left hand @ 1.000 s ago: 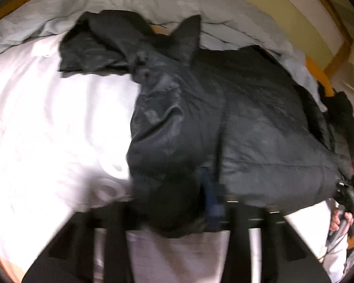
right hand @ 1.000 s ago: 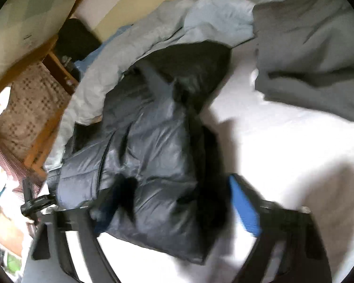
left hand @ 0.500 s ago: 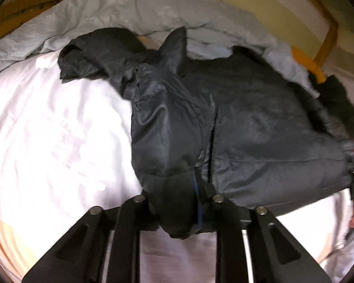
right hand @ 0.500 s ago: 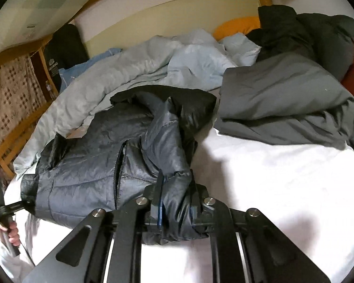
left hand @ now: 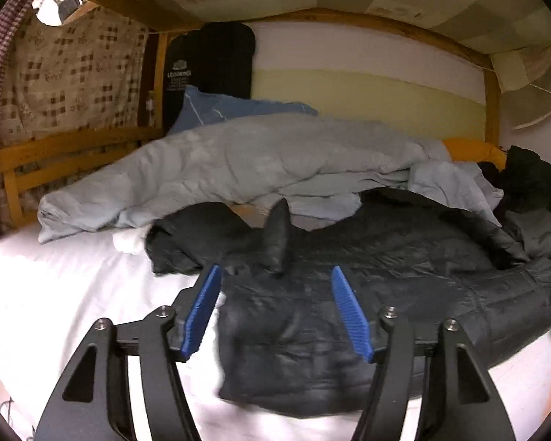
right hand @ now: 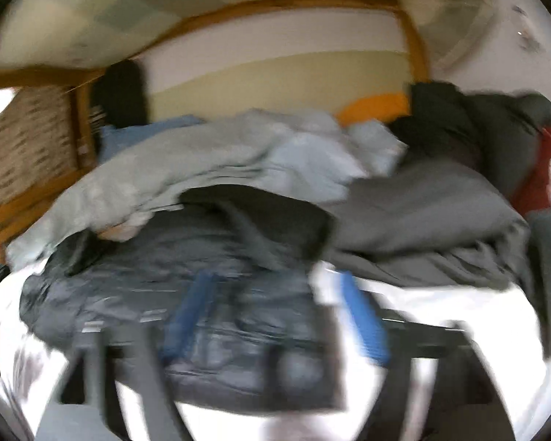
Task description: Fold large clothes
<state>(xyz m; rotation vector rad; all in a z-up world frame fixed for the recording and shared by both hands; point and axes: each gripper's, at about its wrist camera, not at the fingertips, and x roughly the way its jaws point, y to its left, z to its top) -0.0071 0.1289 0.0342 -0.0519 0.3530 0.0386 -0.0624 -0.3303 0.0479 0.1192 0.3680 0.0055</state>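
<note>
Bed: white sheet (left hand: 66, 294) under both my tools, wooden frame around it, bunk-like boards overhead.
Left tool (left hand: 275, 312): jaws opening, blue pads apart, nothing pinched; it hangs just above the jacket's near edge.
Right tool (right hand: 275, 316): jaws opening too; the picture is smeared, but the pads stand clear of the cloth.
Jacket (left hand: 404, 286): dark puffer, directly ahead of and below both tools, lying across the sheet with a flap already turned over its front.
Step, as I judge it: letting go after a fold, so I'd lift straight off without dragging the slick fabric back open, then check that the edges sit square.
Risk: puffy fill may spring the fold apart.
Beyond the jacket: a pale blue duvet (left hand: 238, 161) bunched along the far side, touching the jacket's back edge.
Right of my tools: grey and dark garments (right hand: 422, 213) heaped.
Farthest: blue pillow (left hand: 231, 108), checked curtain (left hand: 73, 73), cream wall.
</note>
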